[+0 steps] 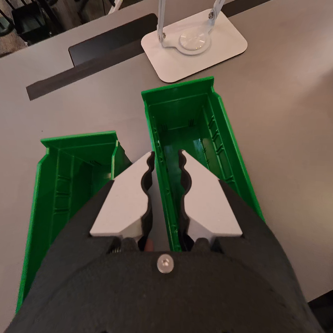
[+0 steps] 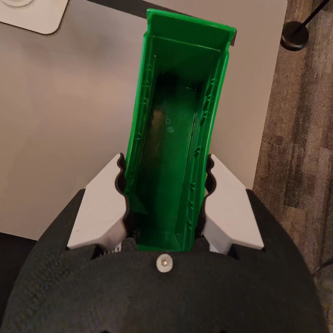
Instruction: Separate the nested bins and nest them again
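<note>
In the left wrist view two open green bins stand apart, side by side, on the grey table [image 1: 63, 111]: a left bin [image 1: 63, 171] and a right bin [image 1: 221, 144]. My left gripper [image 1: 165, 153] straddles the right bin's left wall, one finger outside and one inside, with gaps showing beside the wall. In the right wrist view my right gripper [image 2: 165, 155] is spread wide around the near end of a green bin [image 2: 171, 108], with a pad against each outer side wall. I cannot tell whether this is one of the other two bins.
A white lamp base [image 1: 194, 48] with metal arms stands behind the bins; its corner shows in the right wrist view [image 2: 32, 14]. A dark strip [image 1: 90, 72] runs along the table's back. The table's right edge borders brown carpet [image 2: 297, 144] with a black round stand foot [image 2: 294, 36].
</note>
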